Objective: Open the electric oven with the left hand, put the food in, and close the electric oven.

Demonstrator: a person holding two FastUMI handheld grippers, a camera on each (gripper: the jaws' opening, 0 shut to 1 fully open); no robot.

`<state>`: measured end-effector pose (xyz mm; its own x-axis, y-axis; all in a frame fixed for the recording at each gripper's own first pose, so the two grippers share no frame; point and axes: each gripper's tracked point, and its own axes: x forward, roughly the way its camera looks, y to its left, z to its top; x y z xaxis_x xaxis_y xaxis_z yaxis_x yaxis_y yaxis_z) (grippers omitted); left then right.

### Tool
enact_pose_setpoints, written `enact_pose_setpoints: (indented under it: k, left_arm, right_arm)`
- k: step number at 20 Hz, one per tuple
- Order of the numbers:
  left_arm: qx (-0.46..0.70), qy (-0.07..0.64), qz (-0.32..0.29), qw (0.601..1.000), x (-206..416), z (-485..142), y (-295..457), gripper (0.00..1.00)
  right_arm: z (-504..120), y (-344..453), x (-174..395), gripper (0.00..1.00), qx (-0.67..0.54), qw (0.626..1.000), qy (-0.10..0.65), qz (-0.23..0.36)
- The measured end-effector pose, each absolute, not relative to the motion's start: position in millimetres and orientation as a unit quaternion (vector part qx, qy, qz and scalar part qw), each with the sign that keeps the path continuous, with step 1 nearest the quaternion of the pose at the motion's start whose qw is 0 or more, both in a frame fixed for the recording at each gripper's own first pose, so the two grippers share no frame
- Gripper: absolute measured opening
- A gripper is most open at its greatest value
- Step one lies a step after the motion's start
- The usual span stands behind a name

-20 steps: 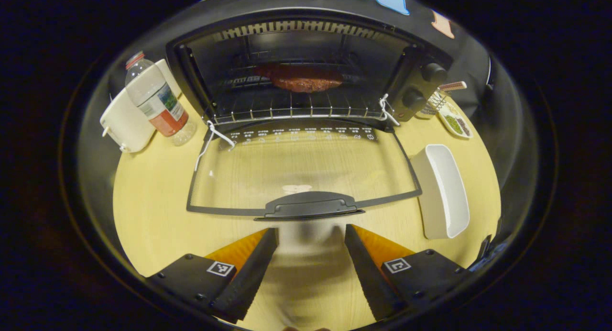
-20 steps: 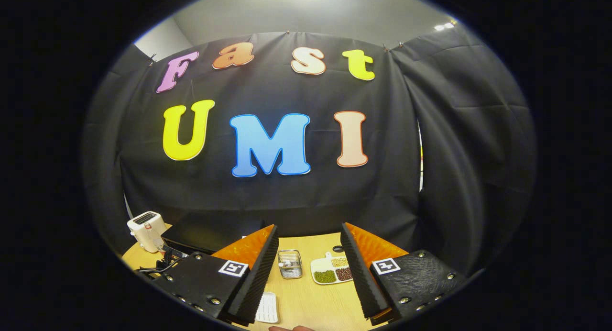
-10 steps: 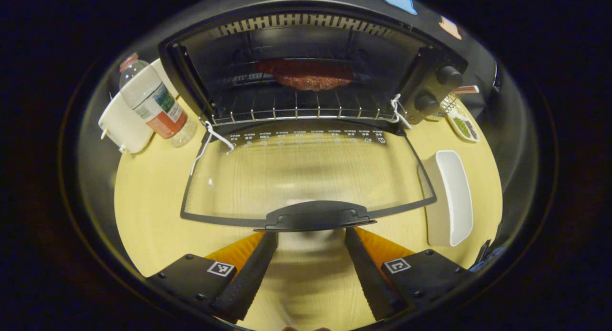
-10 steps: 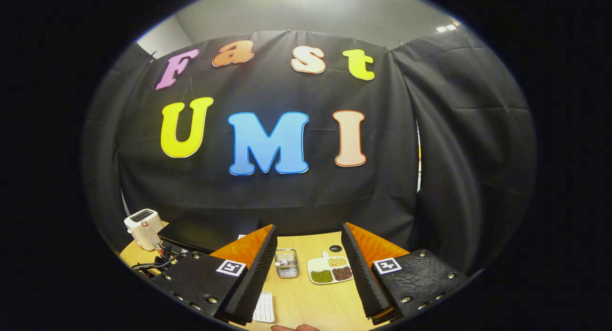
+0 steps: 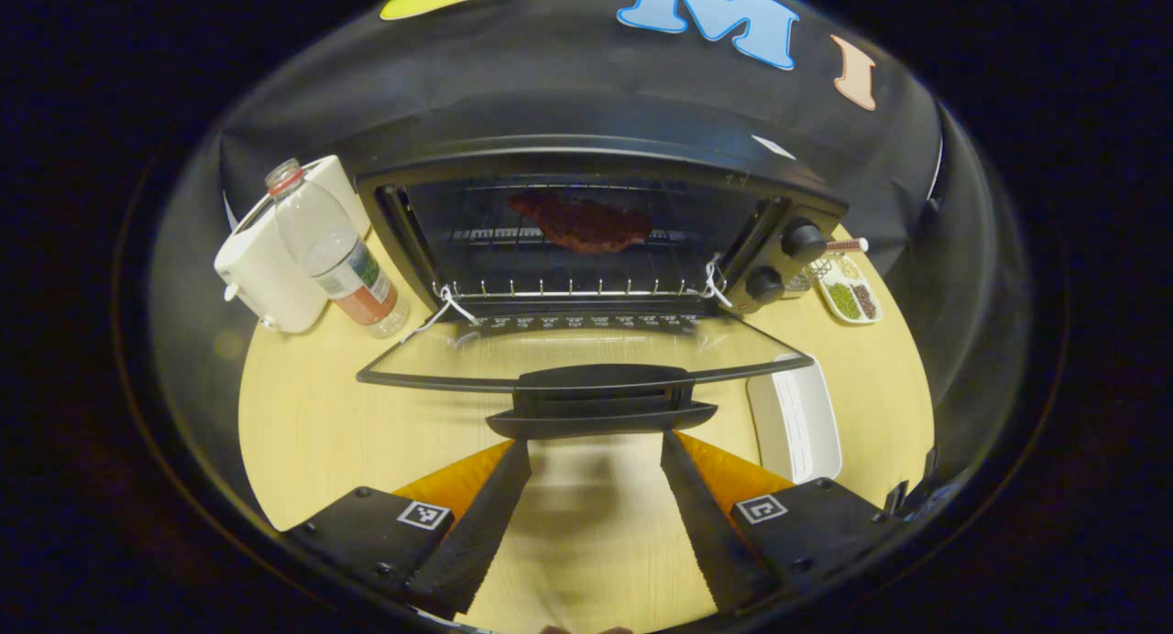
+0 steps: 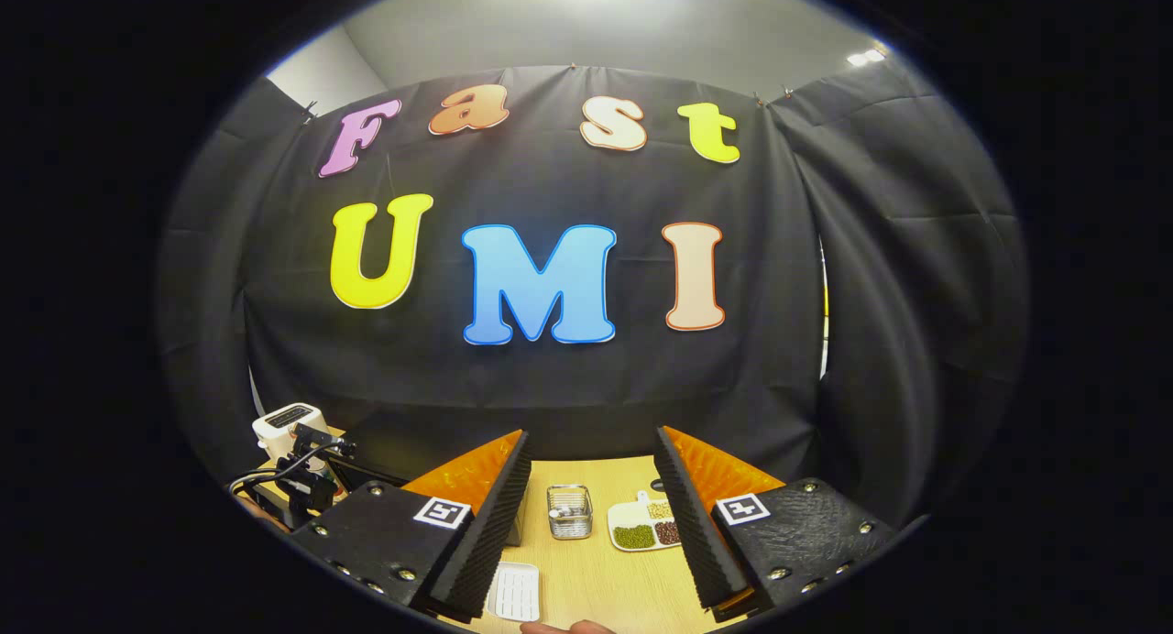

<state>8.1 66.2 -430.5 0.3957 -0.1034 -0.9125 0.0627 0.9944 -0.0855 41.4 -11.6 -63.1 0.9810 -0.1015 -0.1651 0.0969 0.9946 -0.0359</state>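
Note:
The black electric oven (image 5: 605, 162) stands open, its glass door (image 5: 586, 355) folded down towards me and seen almost edge-on. A dark red piece of meat (image 5: 582, 222) lies on the wire rack inside. My left gripper (image 5: 596, 443) is open and low over the table, with the door handle (image 5: 600, 400) just beyond and above its fingertips, apart from them as far as I can tell. My right gripper (image 6: 592, 440) is open and empty, held high and facing the booth wall. The oven's top (image 6: 412, 442) shows at that view's lower left.
An empty white oblong dish (image 5: 795, 419) lies right of the door. A water bottle (image 5: 334, 258) and a white appliance (image 5: 266, 258) stand left of the oven. A divided dish of beans (image 6: 646, 529) and a wire basket (image 6: 569, 511) sit at the back right.
My left gripper has sunk lower and drawn back a little, so the door now looks nearly edge-on and its handle sits right over the fingertips. The right gripper has barely shifted.

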Motion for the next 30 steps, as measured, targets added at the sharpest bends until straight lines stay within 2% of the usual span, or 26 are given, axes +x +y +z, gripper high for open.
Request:
enact_pose_setpoints:
  k: [1,2,4,7,11,14,17,18,19,20,21,22,23,24,27,28,29,30]
  left_arm:
    - [-0.017,0.546,-0.048,0.837,8,-429,67,1.00]
    - [-0.016,0.544,-0.047,0.838,9,-428,68,0.97]
    - [-0.013,0.538,-0.048,0.842,13,-424,67,1.00]
    - [-0.014,0.534,-0.050,0.844,17,-421,66,0.93]
    - [-0.008,0.516,-0.051,0.855,28,-414,66,1.00]
    - [-0.002,0.499,-0.052,0.865,35,-404,65,0.97]
    - [0.000,0.477,-0.054,0.877,44,-400,65,1.00]
    - [0.004,0.466,-0.054,0.883,48,-396,65,0.97]
    - [0.008,0.453,-0.053,0.890,52,-392,66,1.00]
    - [0.011,0.434,-0.050,0.899,58,-384,67,0.97]
    - [0.013,0.409,-0.048,0.911,64,-374,68,1.00]
    - [0.013,0.379,-0.048,0.924,71,-360,67,0.97]
    - [0.010,0.349,-0.052,0.936,76,-344,64,1.00]
    - [0.010,0.316,-0.056,0.947,82,-327,61,0.97]
    - [0.029,0.229,-0.042,0.972,91,-279,65,1.00]
    - [0.023,0.203,-0.040,0.978,92,-264,62,1.00]
    - [0.011,0.176,-0.041,0.984,91,-246,55,0.96]
    - [0.000,0.144,-0.045,0.989,92,-228,48,0.92]
  right_arm:
    - [-62,-12,41,0.83,-0.013,0.995,0.082,-0.047]
    - [-60,-11,41,0.83,-0.013,0.996,0.080,-0.045]
    - [-57,-13,40,0.83,-0.018,0.996,0.076,-0.045]
    - [-59,-18,38,0.83,-0.018,0.995,0.079,-0.049]
    - [-61,-22,36,0.83,-0.016,0.995,0.080,-0.056]
    - [-63,-23,35,0.83,-0.016,0.995,0.082,-0.060]
    - [-65,-23,34,0.83,-0.016,0.995,0.085,-0.058]
    - [-66,-22,34,0.83,-0.016,0.995,0.086,-0.056]
    - [-68,-22,34,0.83,-0.017,0.995,0.087,-0.054]
    - [-67,-22,33,0.83,-0.017,0.995,0.087,-0.051]
    - [-67,-22,33,0.83,-0.017,0.995,0.087,-0.049]
    - [-66,-23,33,0.83,-0.017,0.995,0.086,-0.048]
    - [-65,-23,33,0.83,-0.017,0.995,0.085,-0.048]
    - [-62,-24,33,0.83,-0.016,0.995,0.082,-0.050]
    - [-50,-23,31,0.82,-0.011,0.996,0.070,-0.048]
    - [-45,-22,29,0.78,-0.008,0.997,0.067,-0.043]
    - [-41,-19,28,0.78,-0.004,0.997,0.063,-0.036]
    - [-37,-17,26,0.82,-0.002,0.998,0.060,-0.030]
